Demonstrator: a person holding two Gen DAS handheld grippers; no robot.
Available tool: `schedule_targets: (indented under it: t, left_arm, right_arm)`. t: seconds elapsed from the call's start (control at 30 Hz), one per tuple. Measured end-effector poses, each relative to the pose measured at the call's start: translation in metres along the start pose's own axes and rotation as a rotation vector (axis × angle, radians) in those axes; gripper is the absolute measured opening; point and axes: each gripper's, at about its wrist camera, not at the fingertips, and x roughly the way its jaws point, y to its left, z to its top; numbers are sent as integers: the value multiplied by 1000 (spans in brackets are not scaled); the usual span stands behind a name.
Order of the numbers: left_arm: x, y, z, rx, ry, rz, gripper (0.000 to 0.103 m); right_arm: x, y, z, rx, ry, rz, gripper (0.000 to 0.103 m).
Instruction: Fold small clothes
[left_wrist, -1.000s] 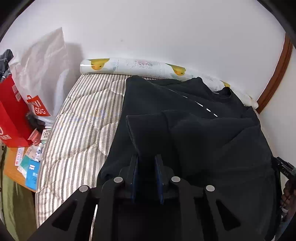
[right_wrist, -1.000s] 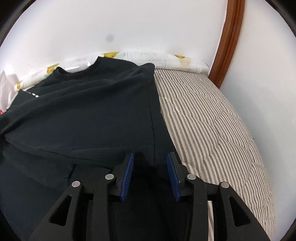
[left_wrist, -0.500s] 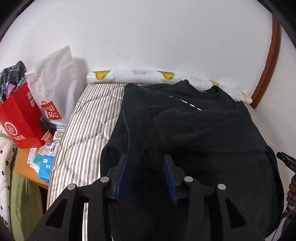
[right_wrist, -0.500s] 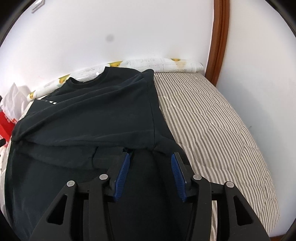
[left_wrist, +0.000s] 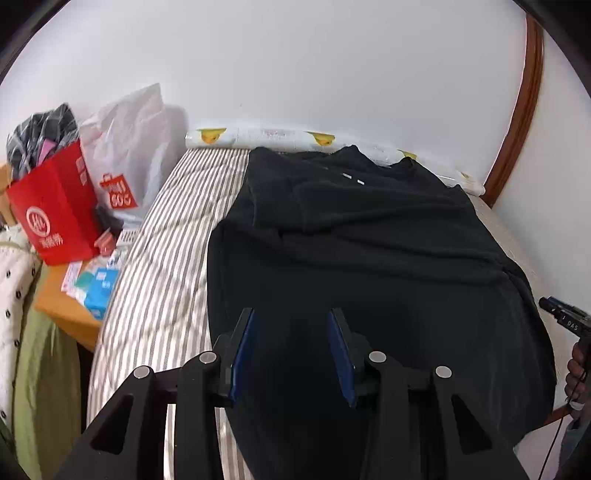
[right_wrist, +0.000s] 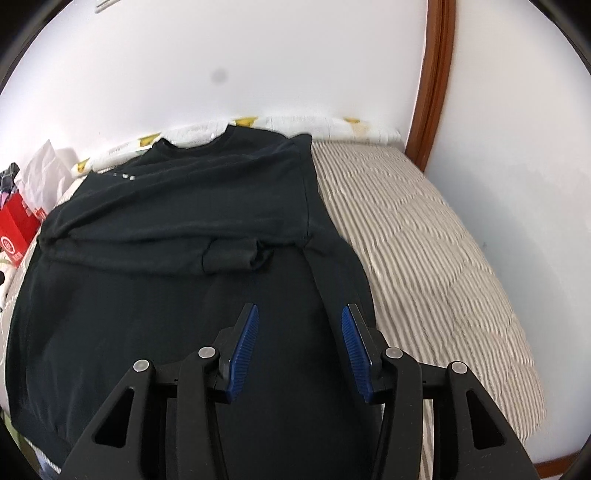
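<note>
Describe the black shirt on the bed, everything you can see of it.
The black shirt is a dark, soft knit with a round collar at the far end by the wall and small white marks near one shoulder. It lies flat on the striped bed, both sleeves folded inward across the chest, one cuff bunched near the middle. The hem end nearest the cameras drapes toward the bed's edge. Neither gripper holds it; both stand open above it.

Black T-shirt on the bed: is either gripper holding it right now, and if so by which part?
Nothing is held. The left gripper and right gripper are both open above the black T-shirt, with no cloth pinched between their pads.
</note>
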Motion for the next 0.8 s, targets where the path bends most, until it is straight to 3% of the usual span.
schedule_targets:
  t: [0.33,0.4,0.8]
  left_arm:
    - [-7,12,-39,-41,18,-3,42]
    - [-7,13,-41,-39,13,2,49]
    - [3,17,-44,-14,5,13,51]
  right_arm:
    - [-5,-3,-31,30,62,41,47]
    - [-6,0,-34,32,66,43,47]
    - [0,10,-39,34,90,27,47]
